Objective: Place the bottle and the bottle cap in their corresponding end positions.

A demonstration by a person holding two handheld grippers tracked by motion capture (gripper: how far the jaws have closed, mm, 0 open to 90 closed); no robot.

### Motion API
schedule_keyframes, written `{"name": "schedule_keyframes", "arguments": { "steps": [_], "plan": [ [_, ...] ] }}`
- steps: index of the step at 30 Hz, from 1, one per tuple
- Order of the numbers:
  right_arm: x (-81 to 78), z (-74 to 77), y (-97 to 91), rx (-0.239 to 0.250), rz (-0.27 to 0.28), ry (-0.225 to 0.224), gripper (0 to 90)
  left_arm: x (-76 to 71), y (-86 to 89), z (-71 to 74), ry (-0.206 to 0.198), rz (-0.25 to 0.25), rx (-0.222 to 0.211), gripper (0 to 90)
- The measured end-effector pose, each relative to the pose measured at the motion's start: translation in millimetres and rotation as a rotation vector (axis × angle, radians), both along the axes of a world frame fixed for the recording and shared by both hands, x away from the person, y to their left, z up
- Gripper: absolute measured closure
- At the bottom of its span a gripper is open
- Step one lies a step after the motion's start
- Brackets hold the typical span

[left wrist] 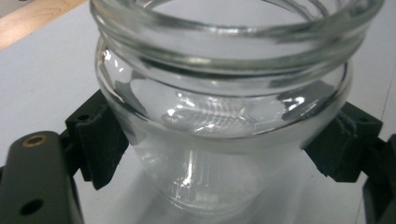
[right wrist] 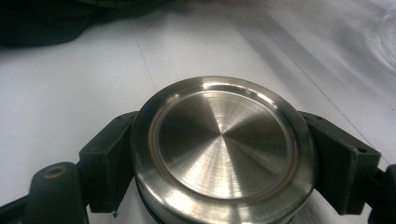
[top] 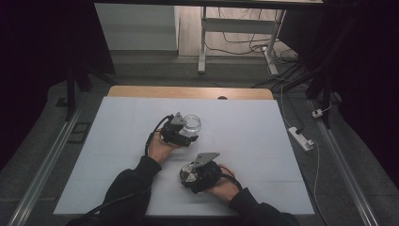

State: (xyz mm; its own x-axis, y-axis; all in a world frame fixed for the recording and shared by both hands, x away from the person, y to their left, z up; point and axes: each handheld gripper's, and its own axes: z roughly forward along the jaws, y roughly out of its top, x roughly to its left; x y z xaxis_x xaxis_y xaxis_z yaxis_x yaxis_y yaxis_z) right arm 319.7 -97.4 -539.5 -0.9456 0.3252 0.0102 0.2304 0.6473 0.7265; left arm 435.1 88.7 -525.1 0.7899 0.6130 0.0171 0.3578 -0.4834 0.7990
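A clear glass jar (top: 192, 124) with a threaded open mouth stands upright on the white table cover. My left gripper (top: 187, 134) is shut on the jar (left wrist: 219, 135), its black pads (left wrist: 100, 140) pressing both sides of the body below the neck. A round brushed-metal lid (right wrist: 223, 147) lies flat-side up between the pads (right wrist: 109, 161) of my right gripper (top: 189, 175), which is shut on its rim. In the high view the lid (top: 189, 172) sits nearer the front of the table, below and slightly right of the jar.
The white cover (top: 117, 141) spreads across the table, with a wooden edge (top: 188, 92) showing at the back. A power strip (top: 301, 138) and cables lie on the floor to the right. A desk frame (top: 203, 42) stands beyond the table.
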Motion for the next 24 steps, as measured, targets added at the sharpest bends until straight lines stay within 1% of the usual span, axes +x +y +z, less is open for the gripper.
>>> {"name": "schedule_keyframes", "arguments": {
  "steps": [3, 8, 14, 19, 21, 23, 24],
  "plan": [
    [0.6, -0.3, 0.3, -0.008, -0.012, 0.001, 18.3, 0.2, 0.5, -0.1, 0.001, -0.003, 0.000, 15.9],
    [-0.2, -0.3, 1.0, -0.018, -0.015, -0.003, 18.1, 0.5, 2.8, -1.0, 0.011, -0.008, 0.000, 15.8],
    [-1.3, -0.3, 2.2, -0.039, -0.009, -0.022, 17.7, 1.7, 5.6, -1.6, 0.034, -0.005, -0.007, 15.6],
    [-1.6, 0.1, 2.4, -0.039, -0.018, -0.015, 16.9, 1.7, 5.3, -0.9, 0.038, -0.005, 0.000, 15.3],
    [-1.7, 0.3, 2.9, -0.035, -0.026, -0.007, 15.8, 1.8, 5.8, -0.9, 0.044, -0.006, -0.005, 14.8],
    [-2.3, 0.5, 3.3, -0.037, -0.030, -0.004, 14.8, 2.3, 6.3, -0.8, 0.057, -0.010, -0.023, 13.2],
    [-2.4, 0.5, 3.6, -0.037, -0.031, -0.002, 14.2, 2.4, 6.4, -0.5, 0.061, -0.010, -0.025, 12.3]
  ]
}}
